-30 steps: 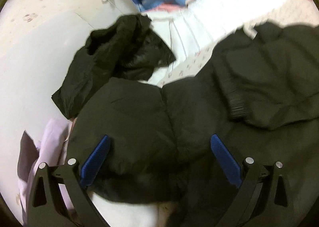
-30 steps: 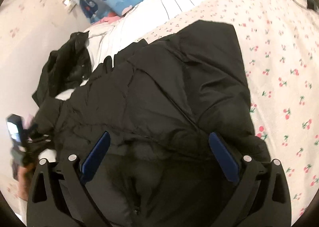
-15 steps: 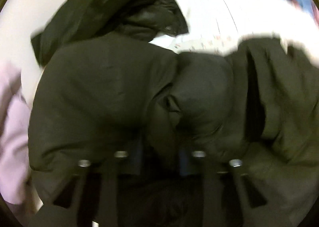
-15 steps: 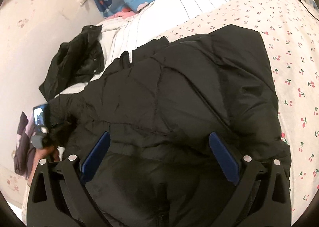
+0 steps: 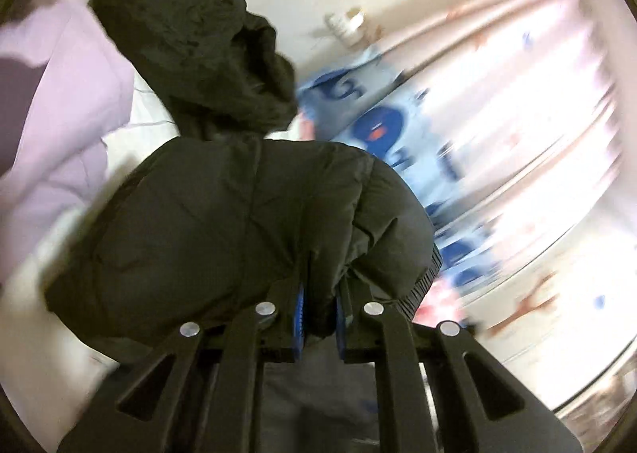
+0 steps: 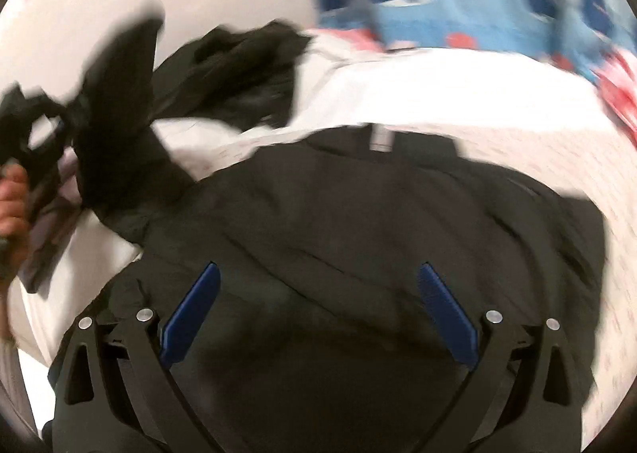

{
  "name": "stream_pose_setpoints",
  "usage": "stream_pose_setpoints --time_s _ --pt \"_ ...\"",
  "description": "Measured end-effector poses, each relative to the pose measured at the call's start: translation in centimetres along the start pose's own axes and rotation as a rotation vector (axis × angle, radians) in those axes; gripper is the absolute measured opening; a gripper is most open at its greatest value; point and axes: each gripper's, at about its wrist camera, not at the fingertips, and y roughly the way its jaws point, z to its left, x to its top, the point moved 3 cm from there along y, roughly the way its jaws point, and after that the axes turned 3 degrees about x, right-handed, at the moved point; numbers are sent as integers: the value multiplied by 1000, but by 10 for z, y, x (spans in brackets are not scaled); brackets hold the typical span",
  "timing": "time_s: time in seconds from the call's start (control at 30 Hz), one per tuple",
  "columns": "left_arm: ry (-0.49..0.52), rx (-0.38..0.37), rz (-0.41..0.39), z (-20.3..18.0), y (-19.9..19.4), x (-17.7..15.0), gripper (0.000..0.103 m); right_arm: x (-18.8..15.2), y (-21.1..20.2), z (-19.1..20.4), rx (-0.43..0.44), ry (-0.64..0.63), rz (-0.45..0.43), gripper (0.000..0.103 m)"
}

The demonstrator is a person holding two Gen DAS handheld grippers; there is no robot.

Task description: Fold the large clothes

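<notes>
The left hand-held gripper (image 5: 318, 309) is closed on a fold of the black padded jacket (image 6: 378, 222); its blue pads (image 5: 299, 313) pinch the sleeve end, whose ribbed cuff (image 5: 424, 285) protrudes just beside the jaws; the person's hand (image 6: 12, 210) grips the tool's handle at the left edge of the right wrist view. The right hand-held gripper (image 6: 318, 305) stands open above the jacket body; nothing lies between its pads. The jacket lies spread on the bed (image 6: 497, 110), on a cherry-print sheet; the gripped sleeve is raised off the bed. A second dark garment (image 6: 239, 74) lies crumpled beside the wall; a whale-print pillow (image 6: 458, 2) rests at the bed head; lilac fabric (image 5: 59, 114) lies just beside the raised sleeve.
</notes>
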Motion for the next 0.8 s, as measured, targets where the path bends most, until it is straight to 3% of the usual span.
stream_pose_setpoints --time_s 0.07,0.13,0.23,0.27,0.3,0.33,0.37,0.4,0.43,0.53,0.6,0.63,0.67,0.7,0.73,0.8 --pt "-50 -63 -27 1 -8 -1 12 19 44 27 13 -42 58 96" --pt "-36 -69 -17 -2 -13 1 12 33 84 48 8 -85 96 96" --pt "-13 -65 -32 -2 -21 5 12 45 152 60 -156 -122 197 96" --pt "-16 -64 -38 -1 -24 7 12 45 163 57 -172 -117 220 95" --pt "-20 -63 -44 2 -27 10 12 43 174 50 -165 -91 238 82" --pt "-18 -59 -48 4 -29 13 12 42 177 45 -153 -63 239 60" --pt "-15 -53 -51 5 -34 12 12 44 175 36 -126 -5 227 48" --pt "-21 -57 -52 7 -37 13 12 48 165 30 -86 50 193 28" --pt "-31 -67 -52 9 -40 15 12 50 157 29 -59 74 169 25" --pt "-54 -99 -67 14 -53 20 12 60 122 49 102 71 63 24" --pt "-59 -114 -73 12 -57 22 12 56 115 73 169 25 68 25" --pt "-60 -119 -72 11 -58 22 12 50 123 83 186 -2 119 33" --pt "-60 -125 -68 10 -62 19 12 38 144 93 204 -21 235 43" --pt "-54 -125 -61 8 -60 17 12 26 160 96 208 -20 329 64" --pt "-47 -122 -52 8 -54 16 12 20 163 93 196 -4 340 64" --pt "-26 -118 -25 0 -42 12 12 27 141 83 302 96 253 64"
